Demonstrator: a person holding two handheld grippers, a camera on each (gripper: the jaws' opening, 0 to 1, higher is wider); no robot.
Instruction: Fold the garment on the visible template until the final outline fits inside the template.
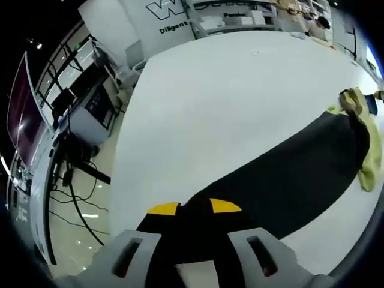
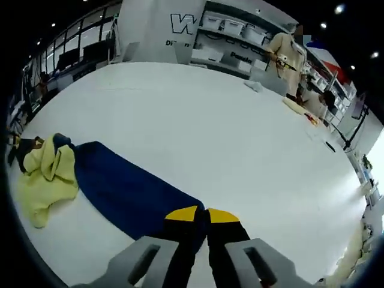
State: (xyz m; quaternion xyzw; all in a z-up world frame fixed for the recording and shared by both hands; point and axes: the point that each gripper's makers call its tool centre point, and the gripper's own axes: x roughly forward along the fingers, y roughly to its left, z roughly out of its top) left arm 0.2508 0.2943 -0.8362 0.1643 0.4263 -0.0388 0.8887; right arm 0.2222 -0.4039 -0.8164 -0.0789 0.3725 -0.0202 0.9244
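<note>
A long dark navy garment (image 1: 288, 174) lies stretched over the white table (image 1: 240, 90), running from my left gripper (image 1: 194, 207) up to the right. That gripper's yellow-tipped jaws are shut on its near end. In the right gripper view the same garment (image 2: 129, 189) runs to the left from my right gripper (image 2: 203, 214), whose jaws are also shut on dark fabric. A crumpled yellow cloth (image 1: 367, 147) lies at the garment's far end, and in the right gripper view it (image 2: 45, 174) sits by the table's left side.
The table's left edge (image 1: 120, 156) drops to a floor with cables and a monitor stand (image 1: 84, 114). Shelves with white bins (image 2: 234, 30) stand beyond the table. A person (image 2: 285, 54) stands at the far right, near small items (image 2: 303, 111) on the table.
</note>
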